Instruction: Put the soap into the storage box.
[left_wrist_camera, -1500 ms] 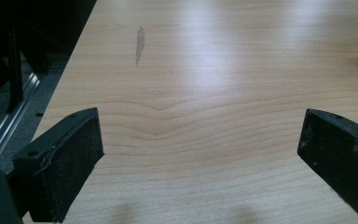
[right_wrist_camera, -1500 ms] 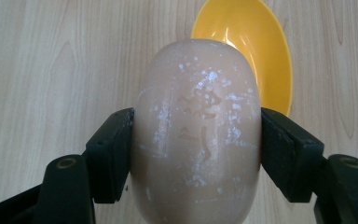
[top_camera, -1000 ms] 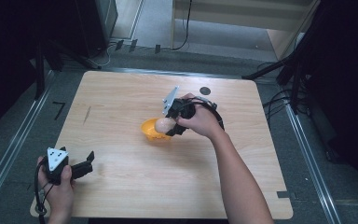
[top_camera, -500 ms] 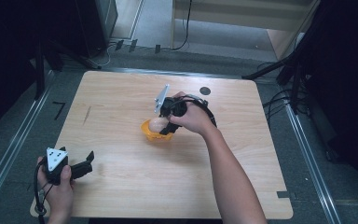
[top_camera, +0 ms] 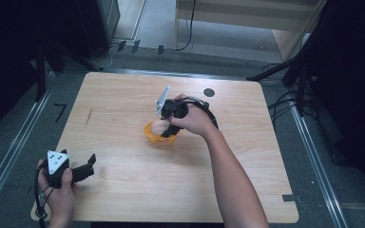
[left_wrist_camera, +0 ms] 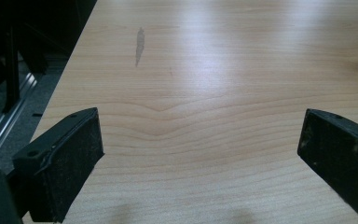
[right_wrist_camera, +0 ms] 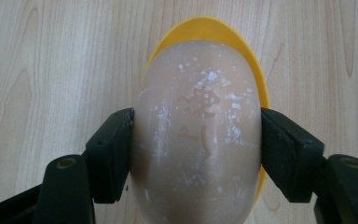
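Egg-shaped object, pale beige with white flecks and a faint embossed mark on its upper face, seen at the centre of the right gripper view. It lies directly over a yellow bowl, whose rim curves around its far end and right side; whether it already rests in the bowl or hangs just above it cannot be told. In the high view the egg and bowl sit slightly above and left of the frame's centre on the wooden table.

The right gripper is clenched on the egg, one black pad pressing each long flank at the widest part. Judged from its smooth, rounded, matte surface, the egg is probably light and rigid, apt to slip or roll if held off-centre; a fragile shell cannot be excluded. The broad middle, as held here, is the soundest place to grasp.

The left gripper, in the lower left of the high view, rests near the table's edge with its jaws spread wide and nothing between them.
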Available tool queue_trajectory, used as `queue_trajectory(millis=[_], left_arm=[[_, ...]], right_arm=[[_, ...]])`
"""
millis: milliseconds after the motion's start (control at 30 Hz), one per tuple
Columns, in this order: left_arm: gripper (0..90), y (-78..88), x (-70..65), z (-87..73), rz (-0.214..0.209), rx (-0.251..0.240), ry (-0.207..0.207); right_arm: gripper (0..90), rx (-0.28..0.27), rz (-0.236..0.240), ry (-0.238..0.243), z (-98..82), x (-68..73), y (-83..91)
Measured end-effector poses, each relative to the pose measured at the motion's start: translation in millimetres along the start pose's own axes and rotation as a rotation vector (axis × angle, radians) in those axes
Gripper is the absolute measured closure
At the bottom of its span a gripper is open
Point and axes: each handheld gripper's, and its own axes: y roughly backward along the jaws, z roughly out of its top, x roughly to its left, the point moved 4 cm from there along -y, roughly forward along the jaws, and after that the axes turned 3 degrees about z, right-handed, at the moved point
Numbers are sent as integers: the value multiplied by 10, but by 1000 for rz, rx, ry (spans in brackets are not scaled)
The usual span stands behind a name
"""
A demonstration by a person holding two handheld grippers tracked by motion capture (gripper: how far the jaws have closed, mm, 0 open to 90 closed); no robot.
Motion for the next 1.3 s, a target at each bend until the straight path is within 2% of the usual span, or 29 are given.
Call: queue_trajectory(millis=[333,567,600,667,733,900,1300], left_arm=[[4,1,0,0,-1,1,2],[4,3,3,0,-1,1,3],[4,3,2,0,-1,1,3],[4,2,2,-1,-1,0,4],[4,3,2,-1,-1,0,3],[4,3,2,-1,-1,1,2],[4,0,-4,-1,1,5,-9]], right_arm=[[323,13,0,-7,3,-9,-28],[323,4,13,6,19,-12,-46],[326,-3,16,4,22,-14,-43],[274,-40,15,-9,35,-20,0],[285,-54,8,-19,37,-30,36],[310,-35,6,-22,6,-23,47],[306,-41,-17,-19,2,31,86]])
